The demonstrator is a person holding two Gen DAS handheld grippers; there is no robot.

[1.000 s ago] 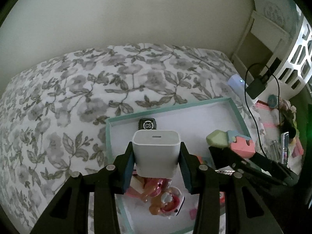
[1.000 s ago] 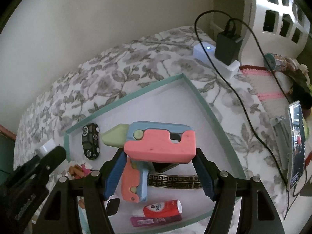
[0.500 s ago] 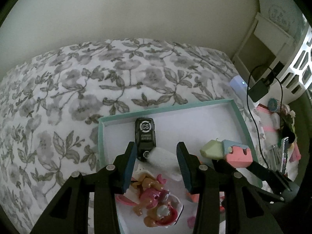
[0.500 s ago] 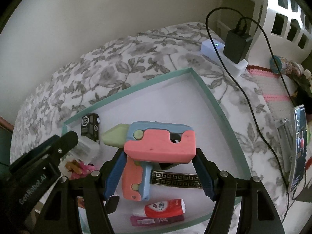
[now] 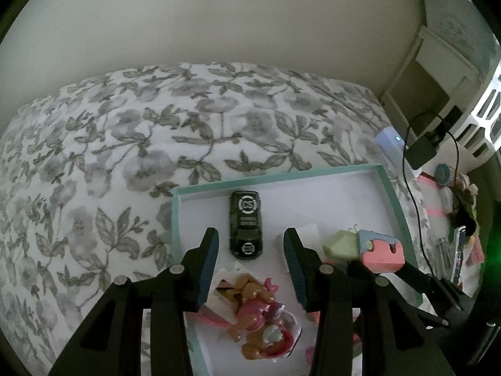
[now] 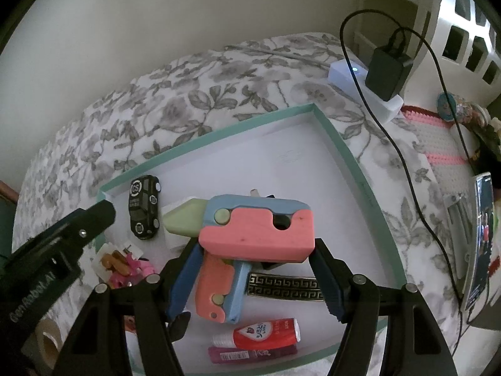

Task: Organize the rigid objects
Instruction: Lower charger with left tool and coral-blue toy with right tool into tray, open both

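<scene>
A bed with a grey floral cover (image 5: 131, 144) carries a teal-rimmed tray (image 6: 339, 144) and a white power strip (image 6: 347, 76).

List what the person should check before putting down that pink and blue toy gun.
1. Right fingers clamp the toy gun: ok.
2. Left fingers open, holding nothing: ok.
3. Bare floor left in the tray, toward its far corner: ok.
4. White charger lies inside the tray beside the toy car: ok.
5. Gun clears the charger beneath it: cannot tell.
</scene>
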